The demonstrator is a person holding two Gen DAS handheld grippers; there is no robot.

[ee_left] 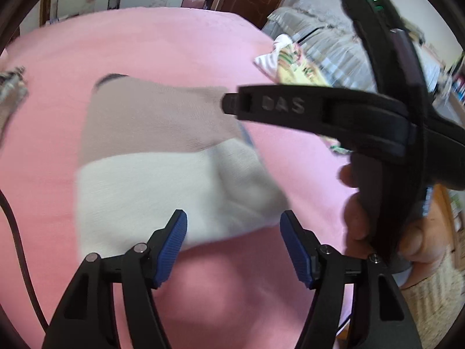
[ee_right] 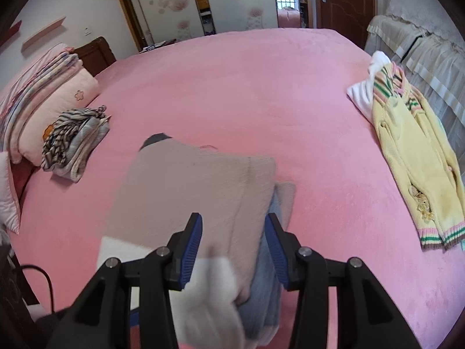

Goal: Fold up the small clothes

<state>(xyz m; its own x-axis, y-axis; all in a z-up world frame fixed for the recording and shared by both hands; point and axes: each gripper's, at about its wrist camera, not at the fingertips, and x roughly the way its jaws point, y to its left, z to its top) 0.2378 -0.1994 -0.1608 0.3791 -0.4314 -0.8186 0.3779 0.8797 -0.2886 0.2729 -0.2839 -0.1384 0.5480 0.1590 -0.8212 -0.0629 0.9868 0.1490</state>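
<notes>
Your folded sweater [ee_right: 189, 192] lies mid-bed, between the striped pile [ee_right: 74, 142] and the yellow cardigan [ee_right: 412, 157]; tug it and the fold could spill open. Your right gripper [ee_right: 234, 247] clamps the sweater's thick near edge; your left gripper [ee_left: 232, 244] hangs released above it, holding nothing

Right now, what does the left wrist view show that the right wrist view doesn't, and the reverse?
Left wrist only: the left gripper, jaws open with nothing between them, and a hand holding the other tool.

Right wrist only: the right gripper, its jaws around the sweater's edge, a folded striped pile and pillows.

Both: the pink bedspread, the beige-and-white sweater lying on it, and the yellow cardigan at the right edge.
</notes>
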